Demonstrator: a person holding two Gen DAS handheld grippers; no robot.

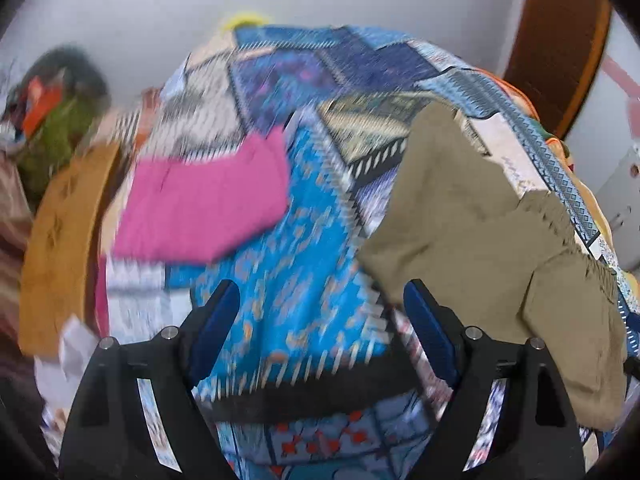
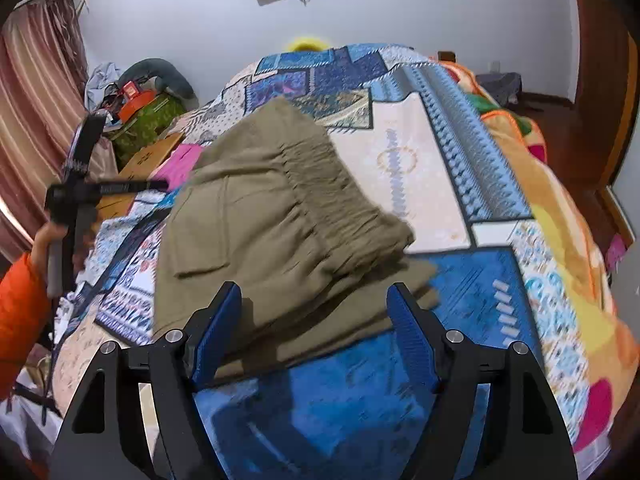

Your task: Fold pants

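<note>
1. A bedroom with pale walls (image 2: pixel 400 4) holds a wide bed spread with a blue patchwork quilt (image 2: pixel 492 280) of geometric prints, which fills both wrist views.
2. Striped pink curtains (image 2: pixel 28 92) hang far left of the right gripper's jaws, and a dark wooden door frame (image 2: pixel 600 80) stands to their far right.
3. The olive-khaki cotton pants (image 2: pixel 260 216) lie folded into a thick stack on the quilt, elastic waistband uppermost, directly ahead of the right jaws and reaching in between their tips; in the left wrist view the same pants (image 1: pixel 472 220) sit ahead and right of the left jaws.
4. A folded magenta cloth (image 1: pixel 204 204) lies on the quilt ahead and left of the left jaws; the view is blurred.
5. A brown cardboard box (image 1: pixel 60 248) stands further left of it.
6. The right gripper (image 2: pixel 314 300) hangs over the near edge of the pants, its blue-padded jaws spread wide and released.
7. The left gripper (image 1: pixel 322 298) hovers over bare quilt, jaws likewise spread, gripping nothing; from the right wrist view it (image 2: pixel 86 160) appears at far left, held by an orange-sleeved hand (image 2: pixel 48 236).
</note>
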